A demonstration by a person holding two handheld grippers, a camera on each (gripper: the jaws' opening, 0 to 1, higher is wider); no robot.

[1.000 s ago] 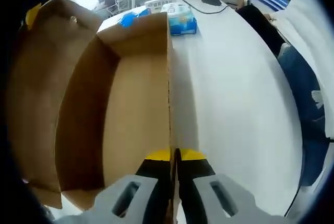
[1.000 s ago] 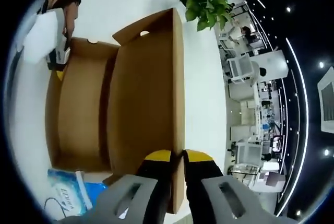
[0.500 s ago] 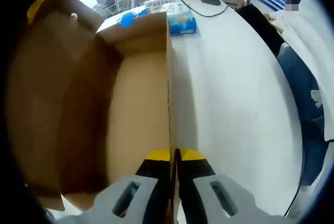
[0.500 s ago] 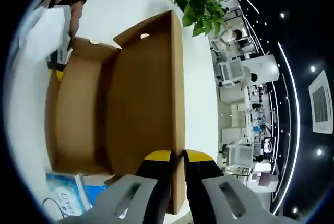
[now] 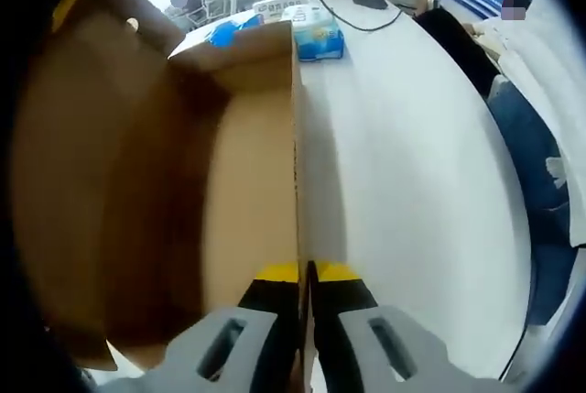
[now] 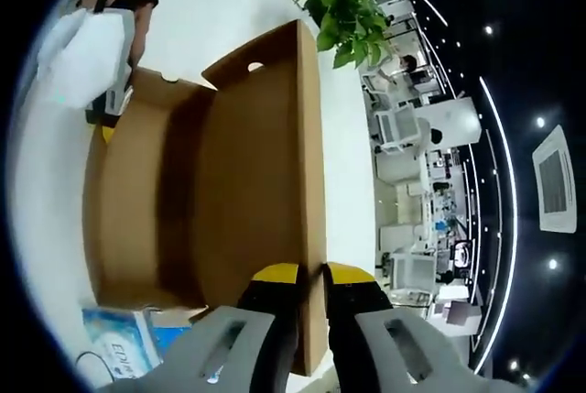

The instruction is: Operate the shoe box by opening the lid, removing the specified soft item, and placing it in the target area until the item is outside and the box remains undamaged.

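The left gripper (image 5: pixel 306 276) is clamped on the near wall edge of the shoe box (image 5: pixel 247 182), which rests on the white table (image 5: pixel 412 164). The right gripper (image 6: pixel 311 276) pinches the raised lid (image 6: pixel 265 164) by its edge. Beyond the box's far end lies a blue tissue pack (image 5: pixel 316 34).

Grey bodies, black jaws tipped yellow on left hand-held gripper (image 5: pixel 306 276) and right hand-held gripper (image 6: pixel 311 276); white sleeve (image 6: pixel 84 54) upper left.
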